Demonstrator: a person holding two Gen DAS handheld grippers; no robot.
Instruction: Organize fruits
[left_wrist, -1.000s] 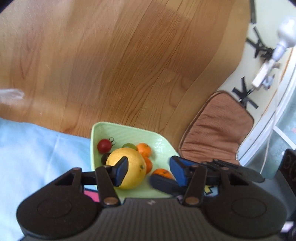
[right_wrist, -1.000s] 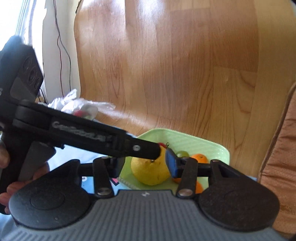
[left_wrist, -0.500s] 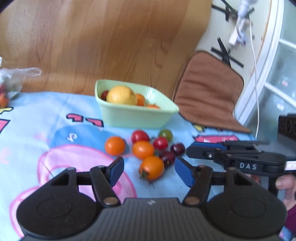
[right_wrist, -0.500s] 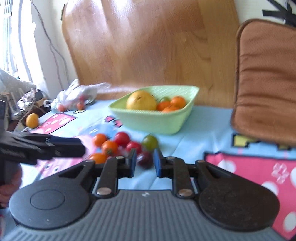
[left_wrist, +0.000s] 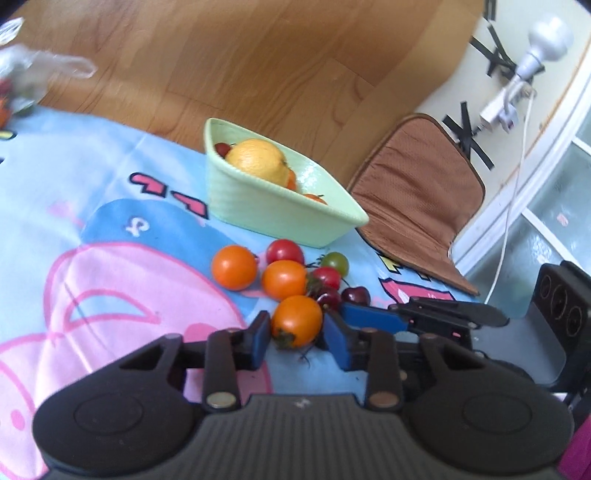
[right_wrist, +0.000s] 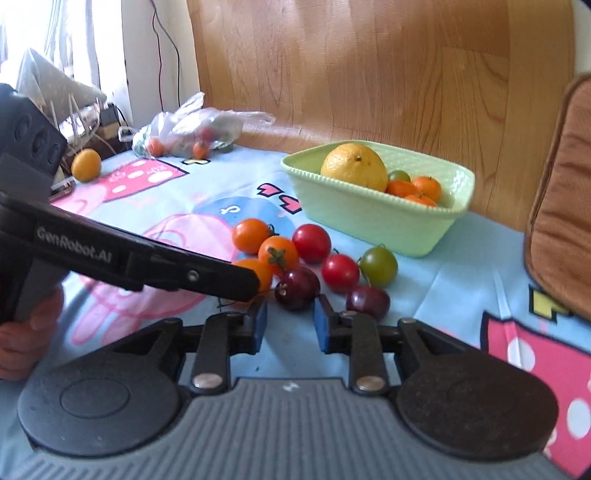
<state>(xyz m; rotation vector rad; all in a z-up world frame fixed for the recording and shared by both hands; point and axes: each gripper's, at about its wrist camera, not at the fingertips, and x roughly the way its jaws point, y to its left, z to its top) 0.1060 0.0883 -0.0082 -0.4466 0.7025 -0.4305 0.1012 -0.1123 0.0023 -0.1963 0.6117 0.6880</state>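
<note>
The left claw (left_wrist: 297, 338) is sitting low over the cartoon-printed tablecloth (left_wrist: 110, 206) on the tabletop, its blue pads spread on either side of the nearest orange cherry tomato (left_wrist: 296, 320), flanking it closely though I cannot tell whether they are touching the skin; that placement is suggesting a grasp just about to close, not yet a firm hold. The right claw (right_wrist: 290, 323) is also standing open with nothing held, its jaws lined up just short of a dark cherry (right_wrist: 297, 283), probably so both hands can be lifting fruit at once. The loose fruit is lying in a tight cluster in front of the pale green basket (right_wrist: 380, 221): more orange tomatoes, a red tomato (right_wrist: 311, 238), a green tomato (right_wrist: 378, 266) and a second dark cherry (right_wrist: 368, 301), several touching one another. The basket is already holding a large yellow citrus (right_wrist: 354, 166) and some small oranges (right_wrist: 426, 186), so it is likely serving as the collection point, with most of the small fruit still outside it. Because the tomatoes are round and crowded, closing on one risks nudging its neighbours into rolling. Farther back, a plastic bag of fruit (right_wrist: 192, 133) and a lone orange (right_wrist: 86, 165) are waiting near the wooden wall panel (right_wrist: 369, 66).
</note>
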